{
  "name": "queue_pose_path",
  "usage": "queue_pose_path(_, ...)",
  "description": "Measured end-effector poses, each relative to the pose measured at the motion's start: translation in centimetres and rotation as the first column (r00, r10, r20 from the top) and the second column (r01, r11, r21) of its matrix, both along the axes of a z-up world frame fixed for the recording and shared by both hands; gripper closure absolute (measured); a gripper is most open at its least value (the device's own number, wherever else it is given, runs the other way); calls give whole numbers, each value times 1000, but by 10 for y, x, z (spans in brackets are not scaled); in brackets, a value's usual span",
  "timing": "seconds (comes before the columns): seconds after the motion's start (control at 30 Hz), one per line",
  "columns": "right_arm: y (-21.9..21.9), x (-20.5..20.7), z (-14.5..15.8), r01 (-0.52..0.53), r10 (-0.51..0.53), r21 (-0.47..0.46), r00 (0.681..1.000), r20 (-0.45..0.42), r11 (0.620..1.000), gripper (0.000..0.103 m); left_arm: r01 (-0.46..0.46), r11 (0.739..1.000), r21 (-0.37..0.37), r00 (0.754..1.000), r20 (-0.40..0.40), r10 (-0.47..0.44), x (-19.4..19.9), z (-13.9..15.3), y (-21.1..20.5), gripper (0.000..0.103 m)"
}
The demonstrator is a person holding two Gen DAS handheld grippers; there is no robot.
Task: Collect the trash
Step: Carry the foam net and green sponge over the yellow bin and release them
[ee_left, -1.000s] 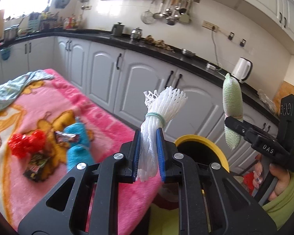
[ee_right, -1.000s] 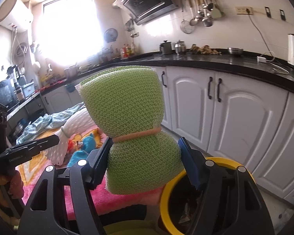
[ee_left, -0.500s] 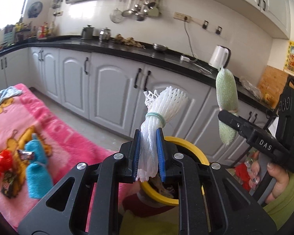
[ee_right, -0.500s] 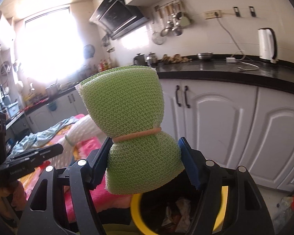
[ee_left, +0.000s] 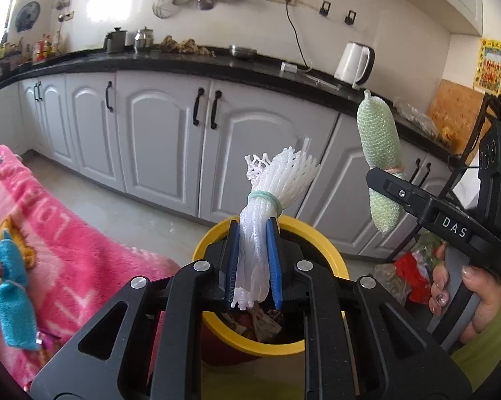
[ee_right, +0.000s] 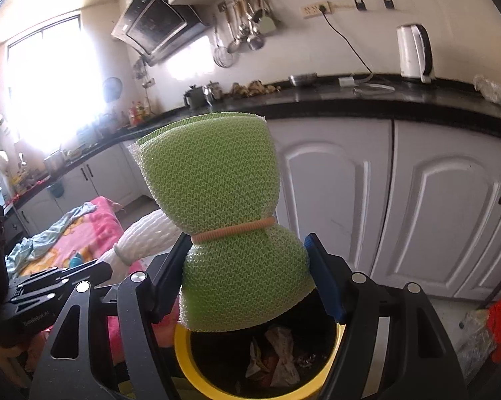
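My left gripper is shut on a white foam net bundle tied with a green band, held above the yellow-rimmed trash bin. My right gripper is shut on a green foam net bundle tied with an orange band, held over the same bin, which holds crumpled wrappers. The right gripper with its green bundle shows in the left wrist view at the right. The white bundle shows in the right wrist view at the left.
A pink blanket covers the table at left, with a blue net bundle on it. White cabinets and a black countertop with a kettle run behind. Red and clear bags lie on the floor right of the bin.
Both grippers have swung right, away from the pink table, and now hold their bundles over the open bin. Both stay shut.
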State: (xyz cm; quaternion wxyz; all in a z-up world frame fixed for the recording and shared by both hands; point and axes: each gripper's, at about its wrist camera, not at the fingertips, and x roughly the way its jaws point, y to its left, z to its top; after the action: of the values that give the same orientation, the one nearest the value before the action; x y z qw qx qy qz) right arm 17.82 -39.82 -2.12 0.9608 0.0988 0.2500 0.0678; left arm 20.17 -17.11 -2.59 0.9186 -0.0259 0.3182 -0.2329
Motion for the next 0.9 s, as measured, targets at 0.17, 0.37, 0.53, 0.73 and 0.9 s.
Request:
queue_pose_path(0.17,-3,9,-18,6,-5,13,998,-56,1000,36,10,1000,29,999,-46,-9,10,-21,-11,91)
queue_pose_path(0.37,-5,20,-40,16,-13,20,994,-109,1000,35,28,998,58,996,-85,-23,17,-42,-23,91)
queue_pose_path(0.53,-7,28,-57,26,-19,47,988,-151,999,32,32,998,59,994,-109,-26,23,-55,-26,90)
queue_pose_path(0.73,-12,32,-63,47,-37,56,987,-158,997,22,15,998,65,991,-133,-6,26,-65,-21,64)
queue_pose_path(0.9,-10,30,-58,42,-33,58,989,-143,997,20,-22,998,65,992,-123,30,23,-61,-9,46)
